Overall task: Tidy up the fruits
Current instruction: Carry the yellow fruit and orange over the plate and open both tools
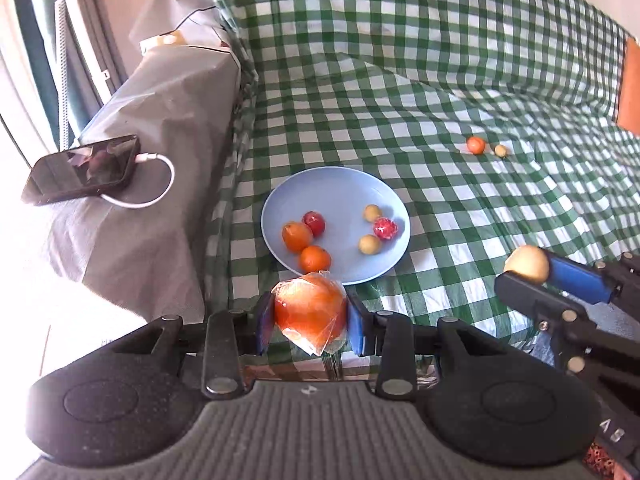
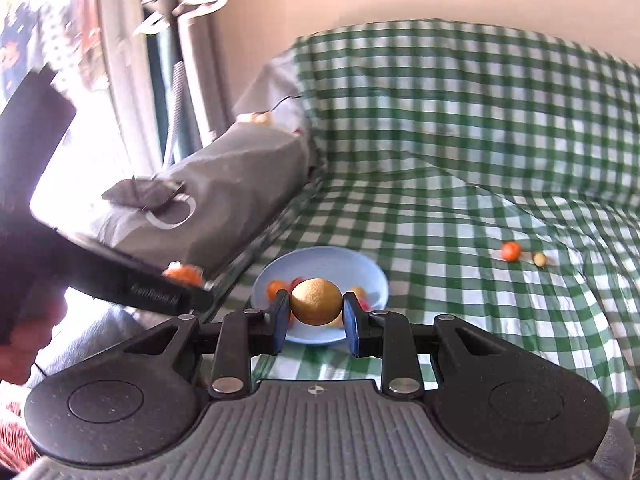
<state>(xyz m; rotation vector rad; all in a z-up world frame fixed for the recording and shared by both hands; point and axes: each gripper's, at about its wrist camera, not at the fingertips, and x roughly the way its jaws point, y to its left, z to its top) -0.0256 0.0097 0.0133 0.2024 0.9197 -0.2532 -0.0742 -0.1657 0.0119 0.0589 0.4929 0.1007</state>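
My left gripper is shut on an orange fruit wrapped in clear plastic, held just in front of the near rim of a light blue plate. The plate holds several small fruits: two oranges, a red one, yellow ones and a red-and-white one. My right gripper is shut on a round yellow-brown fruit, above the near part of the plate. It also shows at the right of the left wrist view, with the yellow-brown fruit.
A green-and-white checked cloth covers the sofa seat and back. A small orange fruit and a small yellow one lie on it at the far right. A phone on a white cable rests on the grey armrest.
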